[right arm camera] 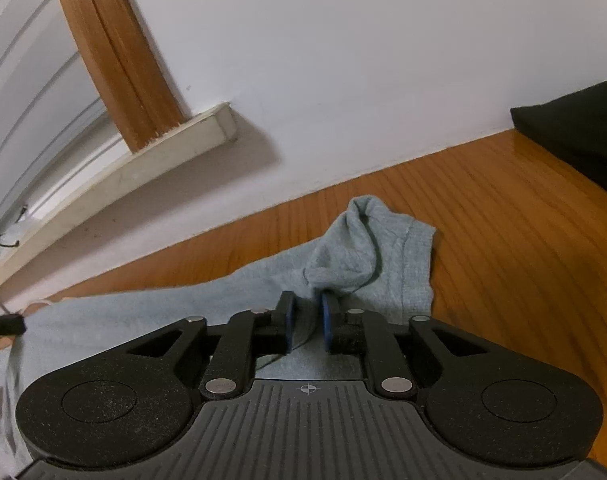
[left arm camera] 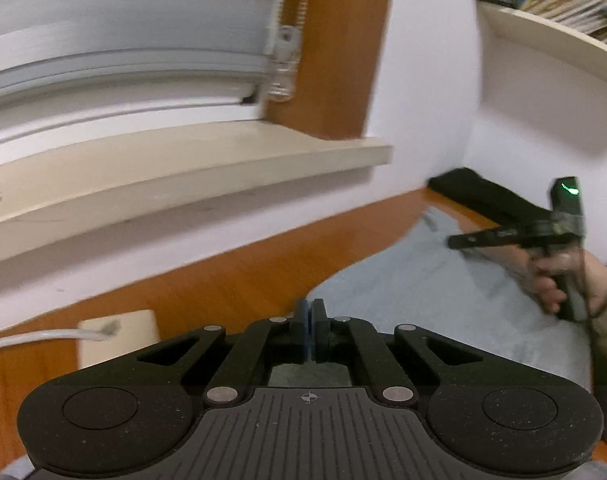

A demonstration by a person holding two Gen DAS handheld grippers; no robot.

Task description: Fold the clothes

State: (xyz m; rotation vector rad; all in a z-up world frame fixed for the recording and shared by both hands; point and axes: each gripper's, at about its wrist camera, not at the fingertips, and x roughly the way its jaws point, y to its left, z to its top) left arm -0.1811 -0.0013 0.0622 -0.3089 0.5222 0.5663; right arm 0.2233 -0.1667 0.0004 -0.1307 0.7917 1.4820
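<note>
The shirt (right arm camera: pixel 223 312) lies flat on the table (right arm camera: pixel 503 240), with one sleeve (right arm camera: pixel 367 248) bunched up at its far end. Behind the shirt stands the wall (right arm camera: pixel 343 60). To the right of the shirt, a folded cloth (right arm camera: pixel 583 128) sits against the wall.

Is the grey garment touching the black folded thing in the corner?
Apart. The right wrist view shows bare wooden table between the grey garment's bunched end and the black folded thing by the wall.

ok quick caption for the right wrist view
Right gripper, jaws slightly apart, over a bunched grey garment on a wooden table.
</note>
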